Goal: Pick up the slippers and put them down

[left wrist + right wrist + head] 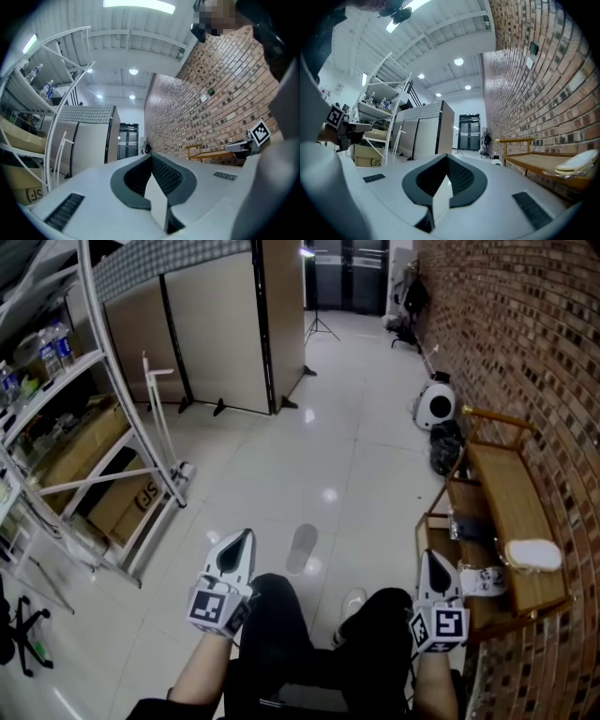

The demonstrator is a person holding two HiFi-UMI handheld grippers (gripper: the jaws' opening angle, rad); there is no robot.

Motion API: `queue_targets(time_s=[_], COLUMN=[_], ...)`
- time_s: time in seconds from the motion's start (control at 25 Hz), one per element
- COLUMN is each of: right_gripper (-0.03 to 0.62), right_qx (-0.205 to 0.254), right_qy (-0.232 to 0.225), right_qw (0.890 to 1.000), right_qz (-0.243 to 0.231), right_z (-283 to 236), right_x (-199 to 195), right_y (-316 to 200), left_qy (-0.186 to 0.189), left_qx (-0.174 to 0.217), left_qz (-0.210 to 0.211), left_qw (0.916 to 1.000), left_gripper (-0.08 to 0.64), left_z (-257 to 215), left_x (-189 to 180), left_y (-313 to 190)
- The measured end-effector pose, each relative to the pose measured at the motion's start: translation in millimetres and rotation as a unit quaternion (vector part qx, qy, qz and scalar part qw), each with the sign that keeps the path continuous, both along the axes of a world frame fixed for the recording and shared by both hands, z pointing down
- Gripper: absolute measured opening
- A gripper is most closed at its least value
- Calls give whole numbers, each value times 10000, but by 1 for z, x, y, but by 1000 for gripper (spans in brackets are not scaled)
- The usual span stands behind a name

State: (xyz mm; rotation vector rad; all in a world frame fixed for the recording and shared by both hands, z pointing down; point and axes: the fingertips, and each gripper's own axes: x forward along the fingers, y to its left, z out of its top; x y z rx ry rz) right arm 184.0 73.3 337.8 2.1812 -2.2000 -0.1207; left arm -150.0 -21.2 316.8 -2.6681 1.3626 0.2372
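Left gripper, right gripper: jaws closed, empty. Slipper at near end of counter. Risk: unopened jaws could shove slipper off edge.

**White grippers, red brick, honey-coloured wood**

My left gripper and right gripper are both white, with dark grey cross-hatched pads and black-and-white square markers. To the right of the right gripper I see a honey-brown bench carrying a cream-white slipper. Behind it is a red-brown brick wall with pale mortar. Ahead of both grippers are a pale grey glossy floor and beige partition panels in black frames. To the left of the left gripper are a white rack and brown cardboard boxes.
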Motion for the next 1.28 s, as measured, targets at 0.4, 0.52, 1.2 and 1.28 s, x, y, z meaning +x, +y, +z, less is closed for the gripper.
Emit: queue_targets(time_s=[0.4,0.52,1.2,1.28], right_gripper=[9,9,8,8], right_qx=[113,85,205,163], right_qy=[-255,-264,-262,-284], right_qw=[9996,9996,9993,9993], right_qz=[-40,-35,149,207], right_z=[2,4,-1,-1], right_x=[-10,-8,12,13], right_y=[4,8,21,23], left_qy=[-59,7,5,13], left_qx=[-53,-98,-16,-24], left_qz=[-29,-13,112,121], left_qw=[10000,10000,9999,9999], left_gripper=[2,2,2,2], left_z=[8,10,4,4], left_x=[-10,-9,5,5], left_y=[13,13,11,12])
